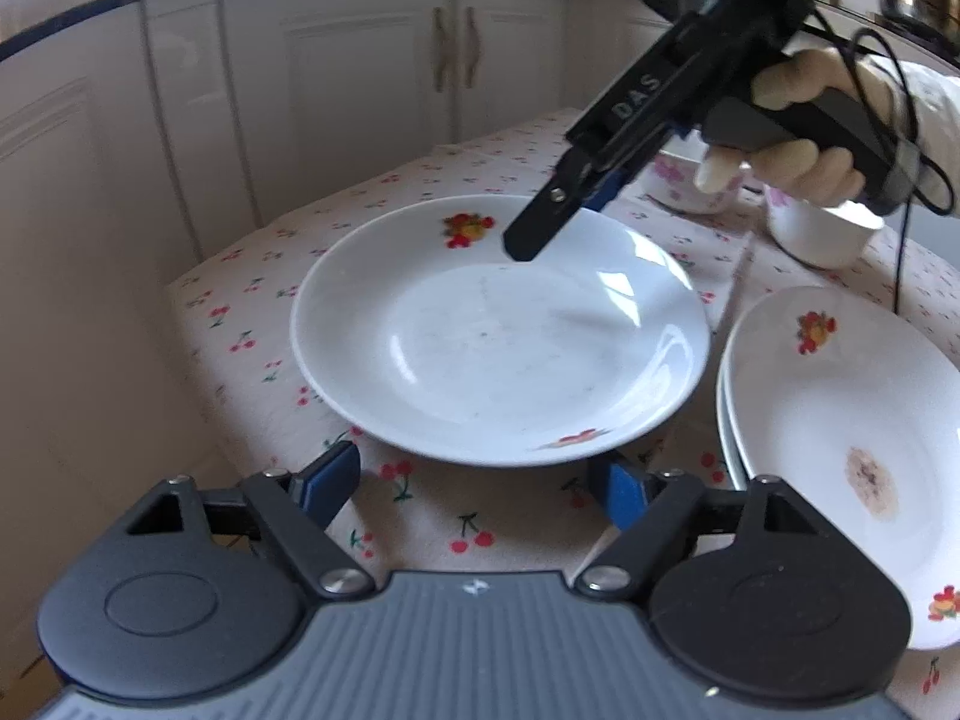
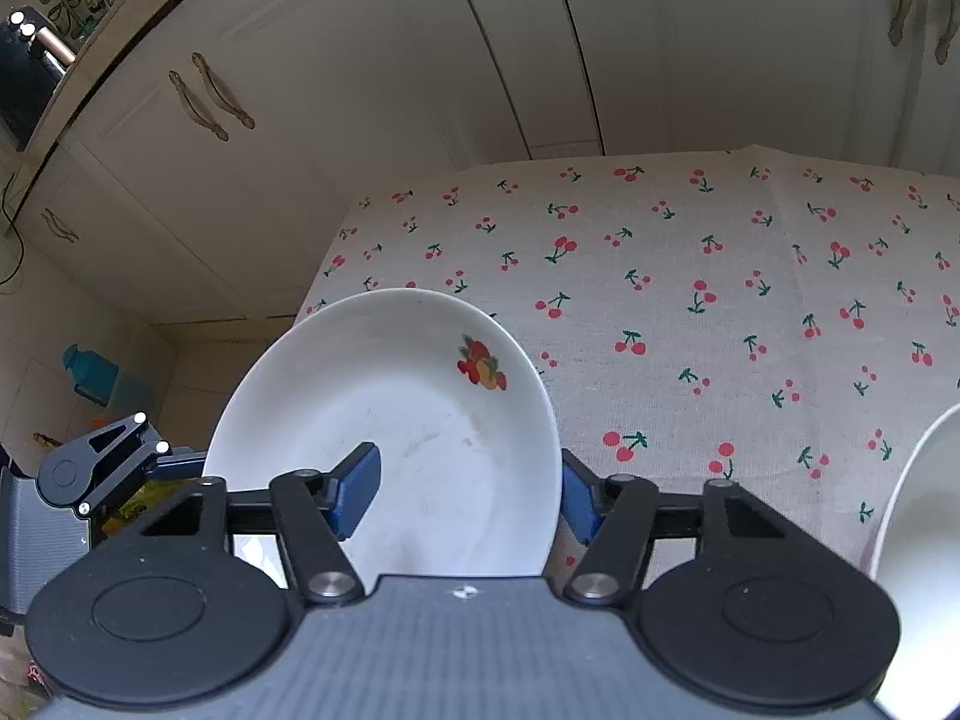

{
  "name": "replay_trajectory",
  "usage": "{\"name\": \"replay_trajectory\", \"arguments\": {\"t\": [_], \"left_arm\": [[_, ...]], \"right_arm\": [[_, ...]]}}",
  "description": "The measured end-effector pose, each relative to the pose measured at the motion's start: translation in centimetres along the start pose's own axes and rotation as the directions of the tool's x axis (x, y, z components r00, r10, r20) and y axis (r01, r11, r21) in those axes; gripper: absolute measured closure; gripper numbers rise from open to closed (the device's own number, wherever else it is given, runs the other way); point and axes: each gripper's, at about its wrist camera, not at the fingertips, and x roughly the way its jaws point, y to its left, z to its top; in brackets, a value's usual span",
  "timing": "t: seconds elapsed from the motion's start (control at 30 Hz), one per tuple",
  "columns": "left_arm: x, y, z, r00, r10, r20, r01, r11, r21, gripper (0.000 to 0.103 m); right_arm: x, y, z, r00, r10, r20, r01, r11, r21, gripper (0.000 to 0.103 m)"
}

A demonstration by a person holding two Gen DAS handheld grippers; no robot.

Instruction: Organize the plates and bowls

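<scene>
A white plate with fruit decals (image 1: pixel 498 330) is lifted above the cherry-print tablecloth (image 1: pixel 420 516). My right gripper (image 1: pixel 540 228) holds the plate's far rim; in the right wrist view the same plate (image 2: pixel 390 438) sits between its blue pads (image 2: pixel 360 489). My left gripper (image 1: pixel 480 486) is open, its blue pads (image 1: pixel 327 480) on either side of the plate's near rim, just below it. A stack of two similar plates (image 1: pixel 840 456) lies to the right, the top one stained.
Two white bowls (image 1: pixel 822 234) with pink flowers stand at the table's far right. A white dish rim (image 2: pixel 912 540) shows at the right wrist view's edge. Cream kitchen cabinets (image 1: pixel 360 72) stand behind the table. The table's left edge drops to the floor.
</scene>
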Motion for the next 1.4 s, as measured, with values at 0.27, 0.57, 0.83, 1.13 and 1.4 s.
{"name": "replay_trajectory", "arguments": {"t": [0.27,0.57,0.83,1.13,1.4], "left_arm": [[0.3,0.1,-0.1,0.999,-0.042,0.018,0.041,0.999,0.024,0.020],[0.4,-0.3,0.1,0.999,-0.035,0.012,0.034,0.997,0.063,0.021],[0.4,-0.5,0.2,1.000,-0.016,0.007,0.015,0.997,0.071,0.021],[0.1,-0.6,0.3,1.000,0.001,0.006,-0.002,0.997,0.078,0.021],[-0.2,-0.6,0.7,1.000,0.011,0.014,-0.012,0.997,0.079,0.021]], "right_arm": [[0.9,0.1,0.3,1.000,-0.001,-0.008,0.001,1.000,-0.004,0.037],[0.8,0.2,0.3,1.000,-0.011,-0.013,0.010,0.999,-0.030,0.037],[0.8,1.0,0.0,0.999,-0.043,0.000,0.043,0.996,-0.081,0.037],[0.7,1.3,-0.2,0.999,-0.047,0.009,0.048,0.994,-0.102,0.037],[0.0,1.4,-0.2,0.999,-0.040,0.025,0.042,0.993,-0.107,0.037]]}}
